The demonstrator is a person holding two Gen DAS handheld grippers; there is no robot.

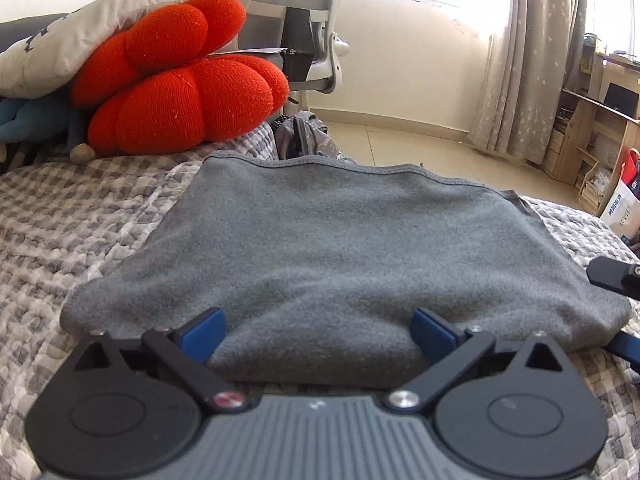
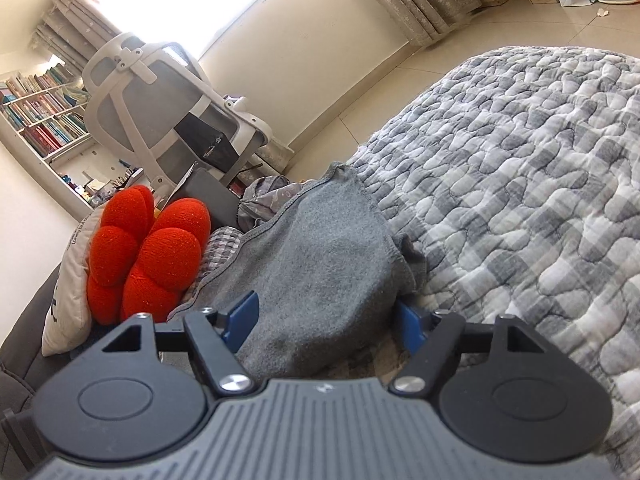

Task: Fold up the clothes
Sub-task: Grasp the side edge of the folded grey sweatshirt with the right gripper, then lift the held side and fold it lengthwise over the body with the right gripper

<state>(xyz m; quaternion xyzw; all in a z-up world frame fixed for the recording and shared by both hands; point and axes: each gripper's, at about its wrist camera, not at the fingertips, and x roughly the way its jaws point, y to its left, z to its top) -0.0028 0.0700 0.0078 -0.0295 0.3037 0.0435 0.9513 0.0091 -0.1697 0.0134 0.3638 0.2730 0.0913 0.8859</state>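
A bedroom: one bed covered by one grey-and-white checked quilt [image 1: 72,216], cream tiled floor beyond its far edge, bright window with star-patterned curtains [image 1: 520,60]. One white mesh office chair [image 2: 160,96] stands on the floor past the bed. One bookshelf [image 2: 44,120] is visible in the right wrist view; wooden shelving [image 1: 592,128] stands against the wall at the right of the left wrist view.

Items on the bed, counted:
- One grey garment [image 1: 340,260], folded into a thick block, lying flat on the quilt near the near edge. Its stitched hem runs along its far side.
- One red knitted cushion [image 1: 180,80], lobed, at the far left of the bed.
- One white pillow [image 1: 80,28], resting on top of the red cushion.
- One blue soft toy [image 1: 28,120], partly hidden under the pillow.
- One crumpled patterned cloth [image 1: 304,136], at the far edge behind the garment.

Left gripper [image 1: 316,334]: jaws spread wide. The near folded edge of the garment lies between the two blue pads [image 1: 204,336]; whether the pads press on the cloth cannot be told.

Right gripper [image 2: 324,322]: jaws partly open, rolled to one side. The garment's end bulges up between its two pads [image 2: 242,316], which stand against the cloth on both sides; a firm grip cannot be confirmed. Its fingers also appear at the right edge of the left wrist view, at the garment's right side.
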